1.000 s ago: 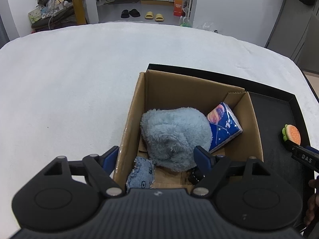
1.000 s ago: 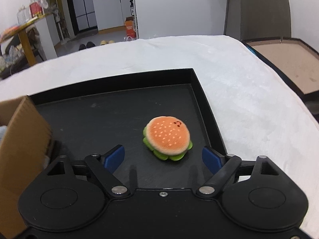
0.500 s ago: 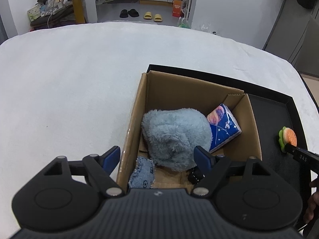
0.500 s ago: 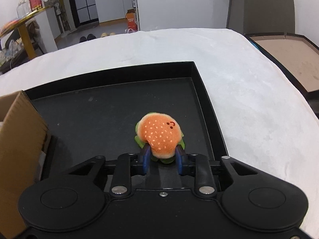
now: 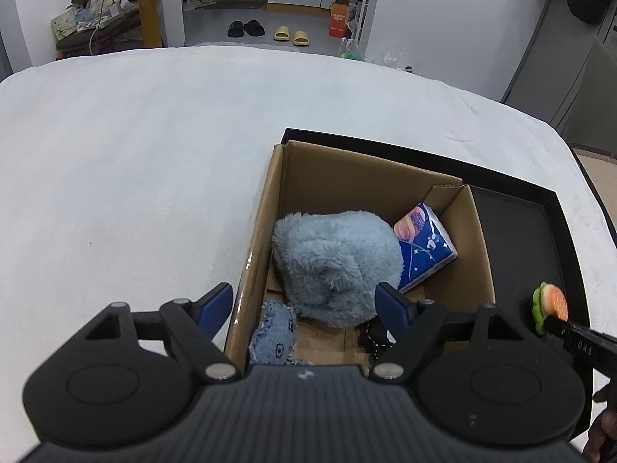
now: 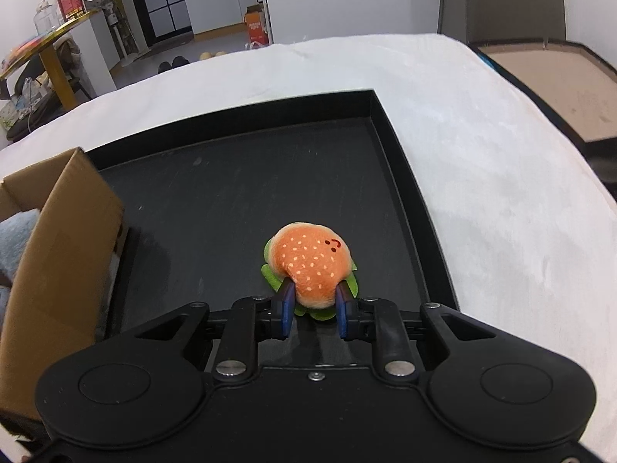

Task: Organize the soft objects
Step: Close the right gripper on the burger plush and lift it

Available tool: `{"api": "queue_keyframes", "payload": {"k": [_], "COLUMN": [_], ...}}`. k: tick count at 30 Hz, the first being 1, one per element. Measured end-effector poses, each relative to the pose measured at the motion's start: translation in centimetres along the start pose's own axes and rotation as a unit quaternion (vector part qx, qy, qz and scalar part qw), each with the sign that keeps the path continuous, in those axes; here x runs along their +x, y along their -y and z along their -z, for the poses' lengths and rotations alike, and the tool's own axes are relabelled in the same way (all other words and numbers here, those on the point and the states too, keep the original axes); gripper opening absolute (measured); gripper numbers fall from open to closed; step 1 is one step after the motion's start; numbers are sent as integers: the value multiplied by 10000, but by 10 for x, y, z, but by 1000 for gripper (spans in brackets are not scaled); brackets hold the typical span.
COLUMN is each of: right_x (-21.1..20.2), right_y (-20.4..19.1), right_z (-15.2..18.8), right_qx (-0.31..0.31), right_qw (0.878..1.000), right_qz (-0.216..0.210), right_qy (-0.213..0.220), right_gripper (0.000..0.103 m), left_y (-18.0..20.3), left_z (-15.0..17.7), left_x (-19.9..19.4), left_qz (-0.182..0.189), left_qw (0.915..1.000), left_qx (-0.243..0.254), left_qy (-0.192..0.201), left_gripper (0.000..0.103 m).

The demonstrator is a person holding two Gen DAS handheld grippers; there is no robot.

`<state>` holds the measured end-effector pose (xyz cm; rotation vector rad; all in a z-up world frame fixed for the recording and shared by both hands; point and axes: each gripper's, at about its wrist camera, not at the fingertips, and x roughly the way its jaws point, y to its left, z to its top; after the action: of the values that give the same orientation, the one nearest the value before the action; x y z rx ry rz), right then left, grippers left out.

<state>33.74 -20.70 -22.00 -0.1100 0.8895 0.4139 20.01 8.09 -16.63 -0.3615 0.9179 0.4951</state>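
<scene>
Right tool (image 6: 314,314): its blue fingers (image 6: 287,308) are pressed into the near edge of the burger plush, which is squeezed narrow between them.
Burger plush (image 6: 310,264): a soft, round toy with an orange seeded bun, a small stitched face and a green felt rim; it is held over the right part of the tray, and whether its underside touches the floor cannot be told. In the left wrist view it is seen only edge-on (image 5: 549,306) at the far right.
Left tool (image 5: 304,305): spread wide with nothing between the blue pads (image 5: 216,305); it is held above the near left corner of the box.
Cardboard box (image 5: 254,254): plain brown corrugated board, open-topped, stood in the left part of the tray. Its contents are shown only by the left wrist view; from the right wrist view just an outer wall (image 6: 58,239) and a sliver of blue fur are seen.
Denim piece (image 5: 273,332): small, frayed and pale blue, at the near wall inside the box.
Fluffy blue plush (image 5: 335,266): a large shaggy mound in the middle of the box.
Tissue pack (image 5: 424,252): glossy blue wrapper with stars, leaned against the plush on its right.
Tray (image 6: 401,177): black, shallow, square-cornered, with a matte floor.
Bench (image 5: 135,154): covered in a white, slightly nubbly cloth, reaching far beyond the tray.
</scene>
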Motion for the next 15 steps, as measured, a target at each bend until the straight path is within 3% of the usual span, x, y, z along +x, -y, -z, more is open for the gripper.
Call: {"api": "queue_keyframes", "payload": {"k": [3,5,10,15], "right_x": [-5,-7,-10,-1], "right_y": [-2,-4,-4,-5], "right_z": [4,7,9,6], "right_qx": [95,54,124,68], "right_qw": [9999,9998,9998,9999], "right_qz": [-49,-139,-118,-28], "right_qy": [-66,-143,-103,-90], "right_gripper": [23,30,72,84], "left_y": [-1,-1,-1,-1], "left_z": [0,1,0,0], "left_x": [-2,-2,-2,-1], "left_qz": [25,35,42,22], "left_qw": [10000,10000,10000,10000], "left_qx": [10,1,-17,-40], "left_qy": [15,22,23,8], "left_gripper": [79,79,79,79]}}
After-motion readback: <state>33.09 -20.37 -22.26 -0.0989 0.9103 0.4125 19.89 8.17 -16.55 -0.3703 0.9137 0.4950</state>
